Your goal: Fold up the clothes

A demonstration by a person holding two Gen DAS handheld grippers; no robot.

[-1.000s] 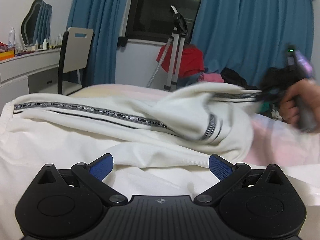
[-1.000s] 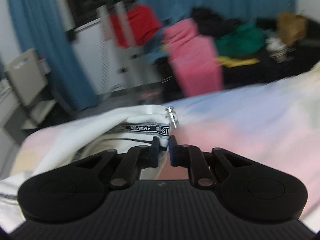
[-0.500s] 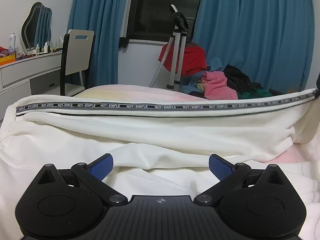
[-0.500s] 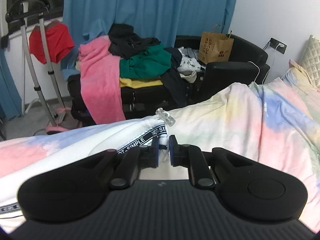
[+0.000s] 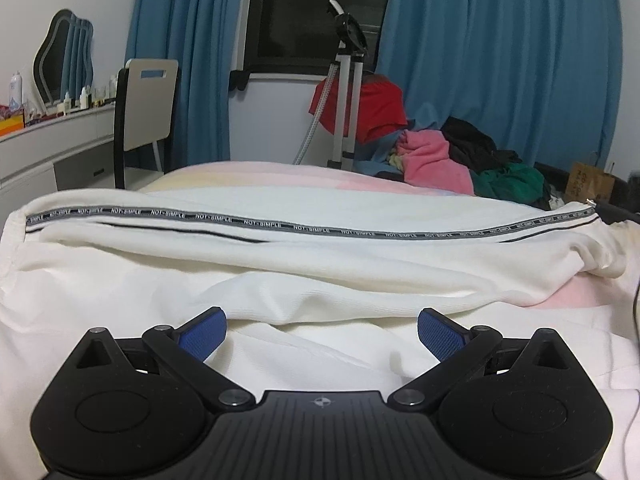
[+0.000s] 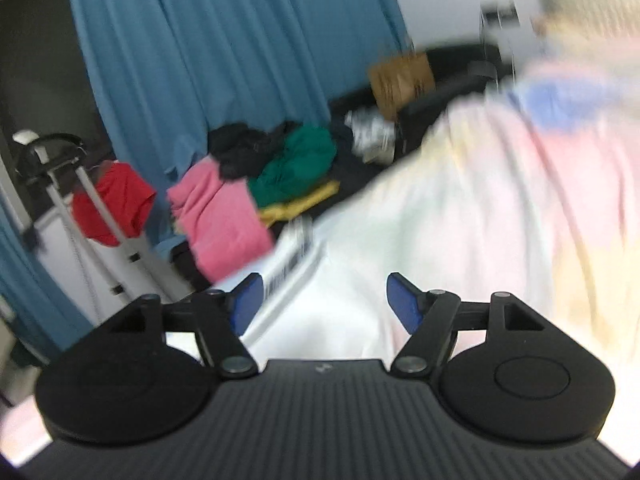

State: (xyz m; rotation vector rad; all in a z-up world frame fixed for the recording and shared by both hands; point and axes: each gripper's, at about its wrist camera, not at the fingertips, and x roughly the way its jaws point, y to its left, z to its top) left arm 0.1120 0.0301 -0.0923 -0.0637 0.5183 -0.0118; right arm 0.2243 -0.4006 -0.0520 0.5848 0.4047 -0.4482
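Note:
A white garment [image 5: 304,264] with a grey lettered tape stripe [image 5: 312,229] lies stretched across the pastel bed. My left gripper [image 5: 322,330] hovers low over its near folds, jaws wide open, nothing between the blue pads. In the blurred right wrist view the garment's striped end [image 6: 296,256] lies on the bed just beyond my right gripper [image 6: 324,300]. Its jaws are opening, the blue pads apart and off the cloth, with white fabric lying below between them.
The pastel bedspread [image 6: 520,208] stretches to the right. Beyond the bed's far edge sit a heap of pink, green and black clothes [image 5: 452,160], a steamer stand [image 5: 346,92] with a red garment, blue curtains, a chair [image 5: 146,112] and a dresser [image 5: 44,148].
The right gripper drew the striped edge out to the right, stretching it straight across the bed, then opened and let it go. The garment's right end has dropped onto the bed. Left gripper stayed put.

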